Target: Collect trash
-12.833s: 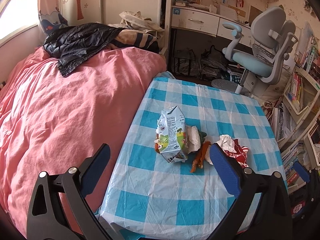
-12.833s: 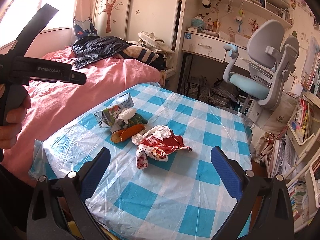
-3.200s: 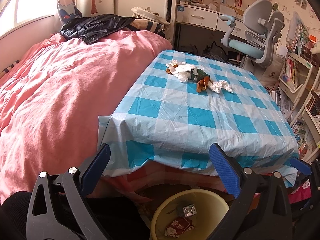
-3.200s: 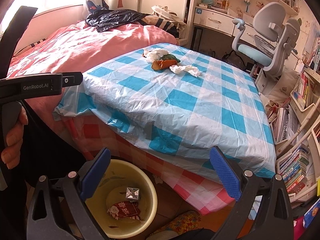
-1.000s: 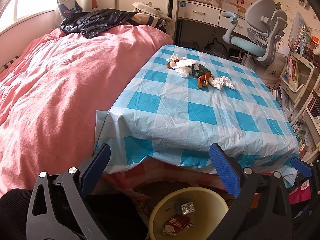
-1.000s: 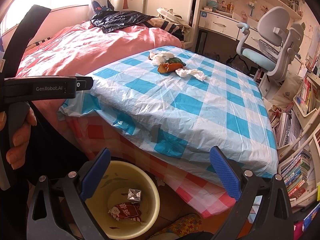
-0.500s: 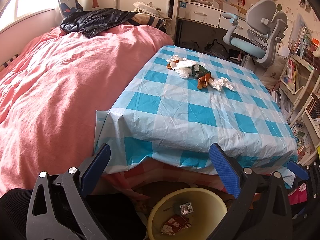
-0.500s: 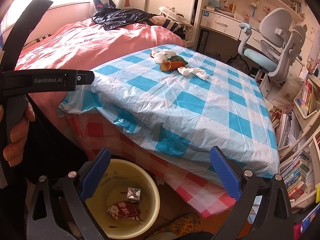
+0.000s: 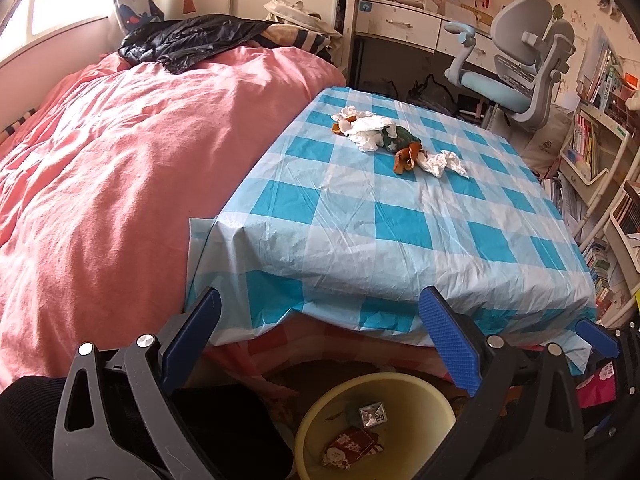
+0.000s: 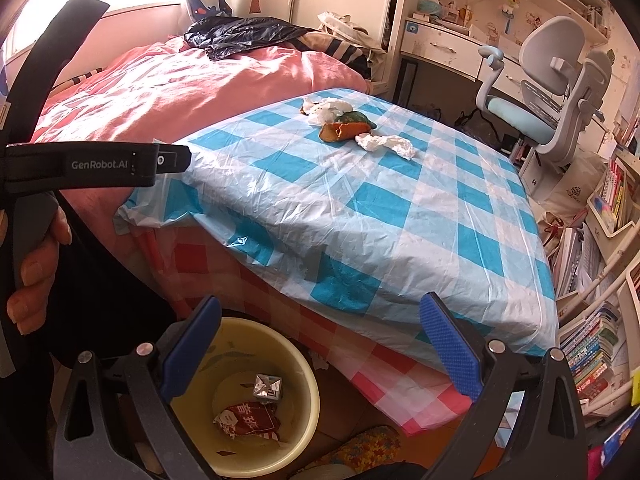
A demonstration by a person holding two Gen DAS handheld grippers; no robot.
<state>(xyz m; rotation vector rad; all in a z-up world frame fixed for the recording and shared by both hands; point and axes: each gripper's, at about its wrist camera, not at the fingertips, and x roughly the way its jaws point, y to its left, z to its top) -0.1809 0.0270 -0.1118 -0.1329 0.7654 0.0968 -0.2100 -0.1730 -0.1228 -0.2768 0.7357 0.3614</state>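
Trash lies at the far end of the blue-checked table (image 9: 400,220): white tissues (image 9: 368,128), a green wrapper (image 9: 398,136), an orange wrapper (image 9: 406,158) and a crumpled tissue (image 9: 444,164). The right wrist view shows the same orange wrapper (image 10: 344,130) and crumpled tissue (image 10: 386,144). Below the table's near edge stands a yellow bin (image 10: 296,408) holding a crushed carton (image 10: 268,388) and a red wrapper (image 10: 248,420). My left gripper (image 9: 320,344) and right gripper (image 10: 320,344) are both open and empty, hovering over the bin (image 9: 436,388), far from the table's trash.
A pink bed (image 9: 120,168) with a black jacket (image 9: 188,40) borders the table's left side. A grey desk chair (image 9: 516,76) stands beyond the table, bookshelves (image 9: 600,160) to the right. A hand (image 10: 36,264) holds the left gripper's handle.
Since the earliest frames the milk carton and red wrapper have left the table and lie in the bin. Over the last second both grippers drifted slightly; both stay open.
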